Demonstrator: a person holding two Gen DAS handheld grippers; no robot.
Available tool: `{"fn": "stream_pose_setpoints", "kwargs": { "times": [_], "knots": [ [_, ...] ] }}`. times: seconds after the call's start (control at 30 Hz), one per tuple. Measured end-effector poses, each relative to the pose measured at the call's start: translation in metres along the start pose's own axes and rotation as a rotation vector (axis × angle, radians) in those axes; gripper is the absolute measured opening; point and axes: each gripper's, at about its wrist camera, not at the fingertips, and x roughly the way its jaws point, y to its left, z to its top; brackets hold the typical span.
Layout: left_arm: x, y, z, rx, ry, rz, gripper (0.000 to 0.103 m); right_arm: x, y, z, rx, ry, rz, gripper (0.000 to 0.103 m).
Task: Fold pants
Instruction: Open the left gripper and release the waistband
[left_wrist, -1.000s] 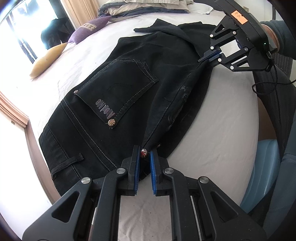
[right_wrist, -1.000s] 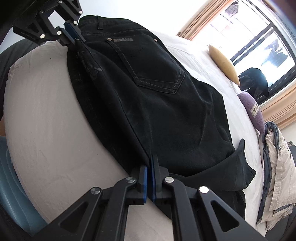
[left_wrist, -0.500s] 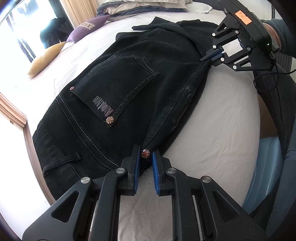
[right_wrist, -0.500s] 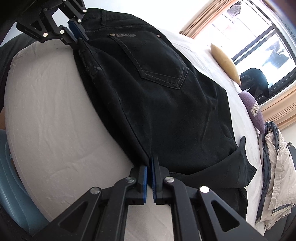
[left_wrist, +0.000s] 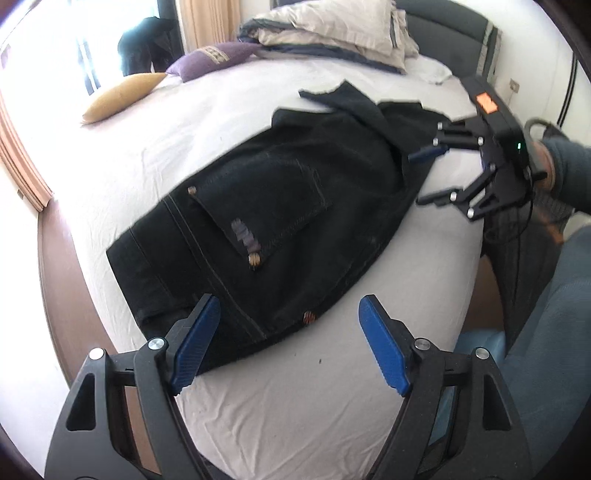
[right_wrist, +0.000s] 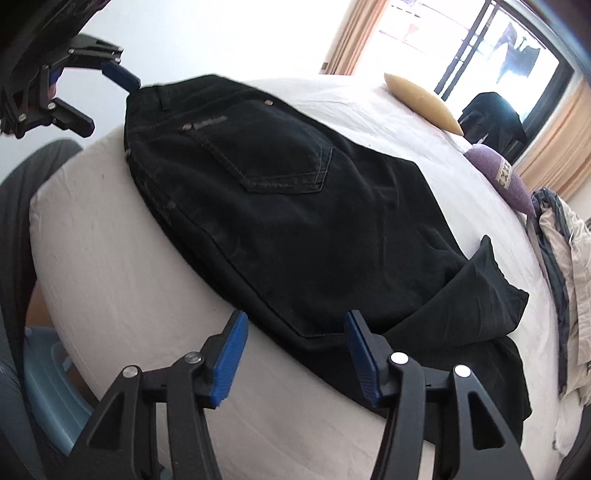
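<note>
both of your grippers have let go: a second ago the left gripper (left_wrist: 290, 343) was pinched on the near seam of the black denim pants (left_wrist: 280, 221) by the copper rivet (left_wrist: 308, 316), and the right gripper (right_wrist: 293, 354) was clamped on the same edge further down the leg. now the jaws of each stand wide, with nothing between them, and both have backed off just short of the cloth.

the pants lie flat on the white bed sheet (left_wrist: 295, 406), folded lengthwise with one leg over the other, back pocket (left_wrist: 258, 218) up, waistband near the left gripper and the leg ends bunched toward the heap of beige bedding (left_wrist: 332, 33). the near edge sits close to the mattress edge.

that release suggests the lengthwise fold is set down. what remains, by my reading, is the crosswise fold: you would take the rumpled leg end (right_wrist: 480, 288) and carry it toward the waistband, smoothing it first.
</note>
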Motion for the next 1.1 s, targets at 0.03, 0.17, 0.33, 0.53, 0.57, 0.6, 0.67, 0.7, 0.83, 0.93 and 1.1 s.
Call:
{"fn": "stream_pose_setpoints", "kwargs": {
  "times": [0.03,0.17,0.33,0.53,0.57,0.6,0.67,0.7,0.83,0.93,1.1],
  "knots": [
    [0.0,0.001,0.01,-0.026,-0.028,0.007,0.077,-0.001,-0.006,0.004,0.046,-0.018,0.015,0.057],
    [0.025,0.0,0.056,-0.122,-0.101,-0.021,0.077,0.007,-0.02,0.023,0.182,-0.063,0.066,0.056],
    [0.104,-0.013,0.088,-0.192,0.0,-0.068,0.055,0.048,-0.029,0.012,0.237,0.074,0.062,0.05],
    [0.145,-0.022,0.075,-0.196,0.108,-0.025,0.04,0.029,-0.05,-0.014,0.316,0.073,0.042,0.05],
    [0.141,-0.023,0.077,-0.197,0.101,-0.018,0.04,0.023,-0.058,-0.017,0.35,0.066,0.055,0.05],
    [0.134,-0.023,0.082,-0.2,0.078,-0.017,0.04,0.016,-0.067,-0.02,0.383,0.051,0.061,0.05],
    [0.121,-0.025,0.096,-0.199,0.018,-0.04,0.04,0.001,-0.087,-0.017,0.436,0.004,0.049,0.05],
    [0.12,-0.026,0.105,-0.198,-0.002,-0.047,0.04,-0.005,-0.098,-0.014,0.46,-0.019,0.033,0.051],
    [0.146,-0.034,0.138,-0.199,0.004,-0.051,0.04,-0.016,-0.152,0.001,0.594,-0.08,-0.023,0.055],
    [0.19,-0.032,0.145,-0.241,0.134,-0.034,0.04,-0.006,-0.198,0.016,0.688,-0.061,-0.091,0.057],
    [0.206,-0.035,0.142,-0.256,0.147,-0.008,0.04,0.034,-0.268,0.046,0.777,0.042,-0.142,0.061]
  ]
}}
